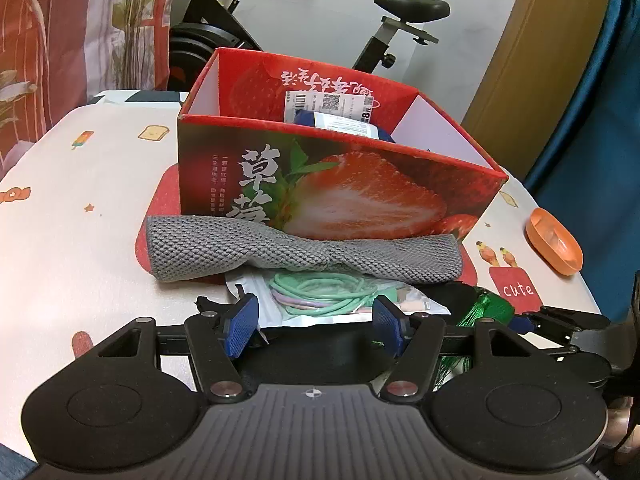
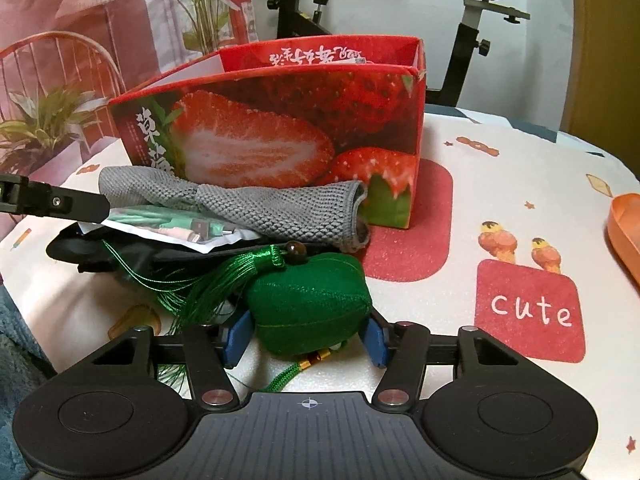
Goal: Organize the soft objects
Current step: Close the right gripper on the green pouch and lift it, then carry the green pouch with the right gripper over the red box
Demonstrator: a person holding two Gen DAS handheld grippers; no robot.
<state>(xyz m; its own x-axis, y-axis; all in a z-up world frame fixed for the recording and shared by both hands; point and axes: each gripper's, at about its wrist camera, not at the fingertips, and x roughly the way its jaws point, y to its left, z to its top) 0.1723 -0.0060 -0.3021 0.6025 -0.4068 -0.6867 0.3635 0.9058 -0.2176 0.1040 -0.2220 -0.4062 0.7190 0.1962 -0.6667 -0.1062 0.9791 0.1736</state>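
Observation:
My left gripper [image 1: 315,326] has its blue pads against a clear bag of green cable [image 1: 320,296], pinching it from both sides. The bag lies on a black flat item [image 1: 340,344], just in front of a grey knitted cloth [image 1: 280,252]. The cloth rests against the red strawberry box [image 1: 340,184], which holds a blue packet. My right gripper [image 2: 306,338] is shut on a green fabric pouch [image 2: 312,308] with a tassel and bead, both pads touching its sides. The same cloth [image 2: 280,208], cable bag [image 2: 172,226] and box [image 2: 280,120] show in the right wrist view.
An orange dish [image 1: 554,244] sits near the table's right edge [image 2: 624,232]. An exercise bike [image 1: 400,12] stands behind the table. One of the left gripper's fingers [image 2: 60,202] reaches in beside the cloth. The patterned tablecloth [image 2: 520,200] is bare right of the box.

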